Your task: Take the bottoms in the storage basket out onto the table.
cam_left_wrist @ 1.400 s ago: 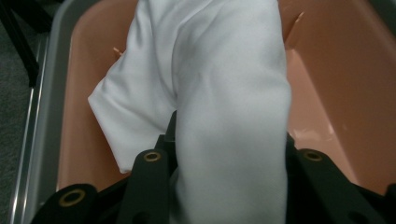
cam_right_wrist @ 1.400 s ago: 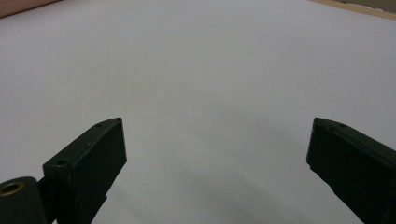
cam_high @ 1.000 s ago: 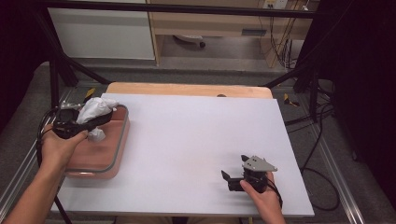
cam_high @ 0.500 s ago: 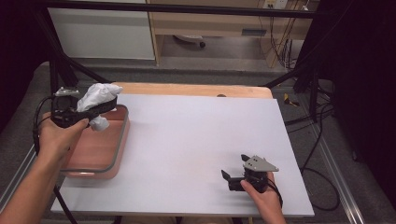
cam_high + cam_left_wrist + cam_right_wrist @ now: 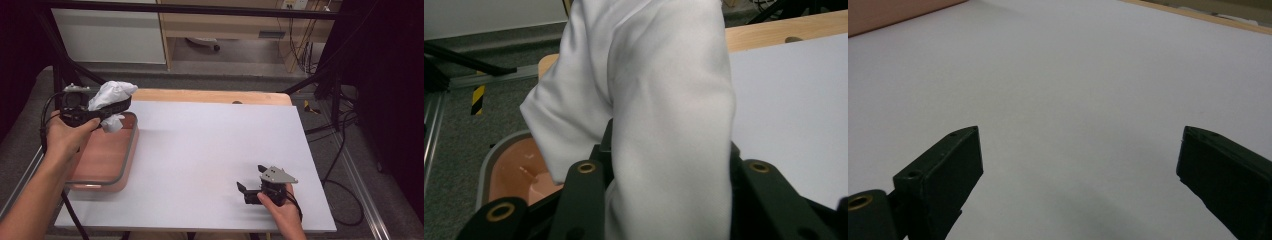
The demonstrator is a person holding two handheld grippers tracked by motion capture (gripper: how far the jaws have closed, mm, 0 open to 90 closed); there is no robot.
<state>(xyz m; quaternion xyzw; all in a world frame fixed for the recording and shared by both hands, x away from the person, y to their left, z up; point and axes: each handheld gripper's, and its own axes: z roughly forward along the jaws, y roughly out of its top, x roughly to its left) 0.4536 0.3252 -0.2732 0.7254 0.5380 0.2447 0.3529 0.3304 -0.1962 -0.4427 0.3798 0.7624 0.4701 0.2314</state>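
pinching a crumpled white cloth (image 5: 111,97), the left tongs (image 5: 107,109) hold it clear above the pink oblong tray (image 5: 131,150) at the desk's (image 5: 210,150) left edge, likely for carrying. the right tongs (image 5: 246,192) rest spread and empty near the front right corner.

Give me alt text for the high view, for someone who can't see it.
The left tongs hold a crumpled white cloth in the air above a pink tray at the left edge of a white table. The right tongs rest open on the table near its front right corner, with nothing between them.

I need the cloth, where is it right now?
High view, left side: the cloth is clamped in the left claw, lifted above the tray's far end.
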